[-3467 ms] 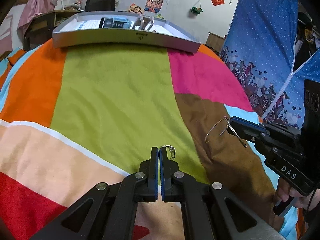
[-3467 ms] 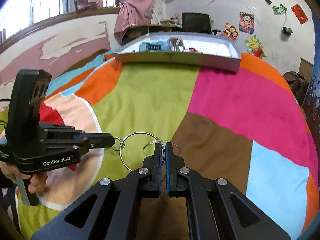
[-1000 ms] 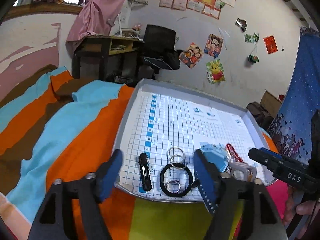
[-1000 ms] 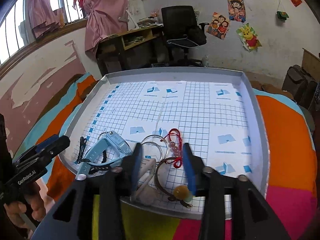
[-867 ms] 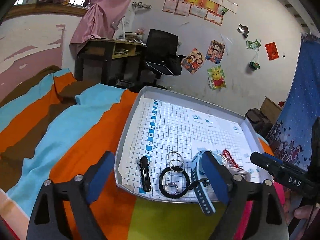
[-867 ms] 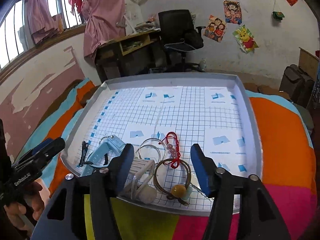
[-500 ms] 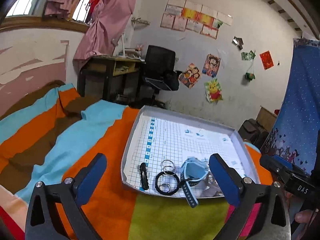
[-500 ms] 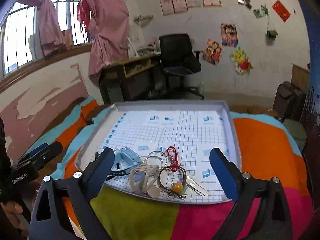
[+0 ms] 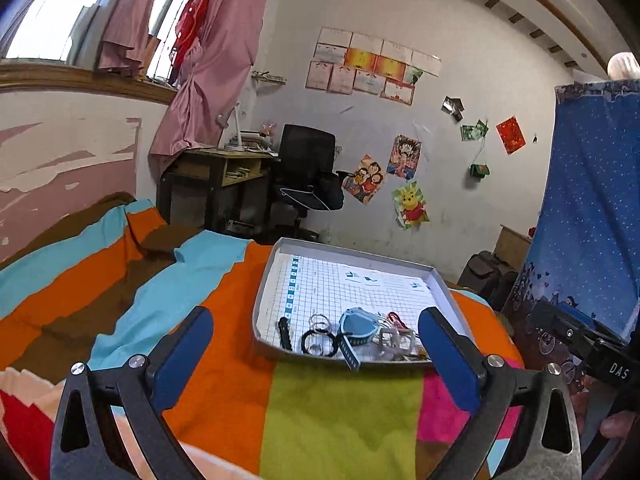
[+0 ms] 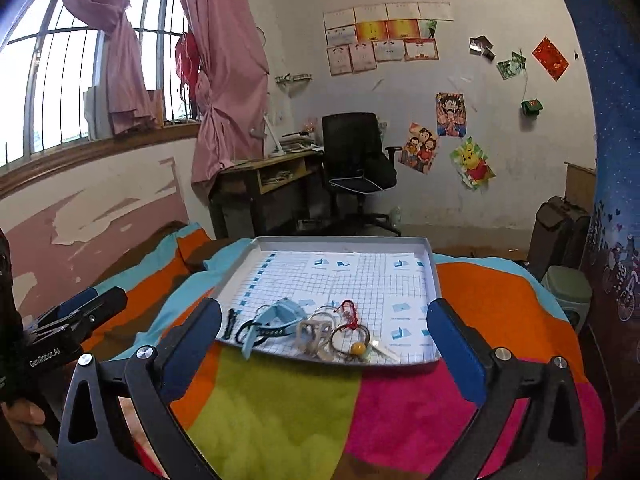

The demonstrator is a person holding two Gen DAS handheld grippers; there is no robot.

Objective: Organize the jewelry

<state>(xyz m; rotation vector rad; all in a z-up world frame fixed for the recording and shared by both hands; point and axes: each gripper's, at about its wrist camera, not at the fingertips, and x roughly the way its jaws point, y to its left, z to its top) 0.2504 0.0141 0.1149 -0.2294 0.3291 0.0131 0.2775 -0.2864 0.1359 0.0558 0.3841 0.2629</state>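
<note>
Your jewelry sits bunched along the near edge of a shallow grey tray (image 10: pixel 434 276) lined with white grid-printed paper, and that tray rests on the bed's fuzzy blanket (image 10: pixel 280 412), a patchwork of lime, magenta, orange, sky-blue and brown blocks. From the left you have a slim black hair clip (image 9: pixel 284 332), a black elastic loop (image 9: pixel 317 340) with a small silver ring (image 9: pixel 315 348) lying inside it, and two thin silver rings (image 9: pixel 319 321) just behind. Next comes a pale blue watch (image 9: pixel 357 325) with a rounded case and a perforated strap that hangs over the tray's front lip. Beside it stands a clear, boxy plastic piece (image 10: pixel 314 332), then a red beaded cord (image 10: pixel 350 312), and a thin brownish bangle (image 10: pixel 348 338) carrying an amber bead (image 10: pixel 357 347); these last pieces overlap, and you cannot tell where one ends. The far half of the tray shows only the gridded sheet with small blue marks. Your left tongs (image 9: pixel 316 360) are spread wide, blue-padded fingers apart and holding nothing, hovering over the blanket short of the tray. Your right tongs (image 10: pixel 326 348) are likewise spread and hold nothing, framing the tray's near edge. Behind the bed stand a black office chair (image 10: pixel 356 152), a wooden desk (image 10: pixel 268 176) and pink curtains (image 10: pixel 224 60).
</note>
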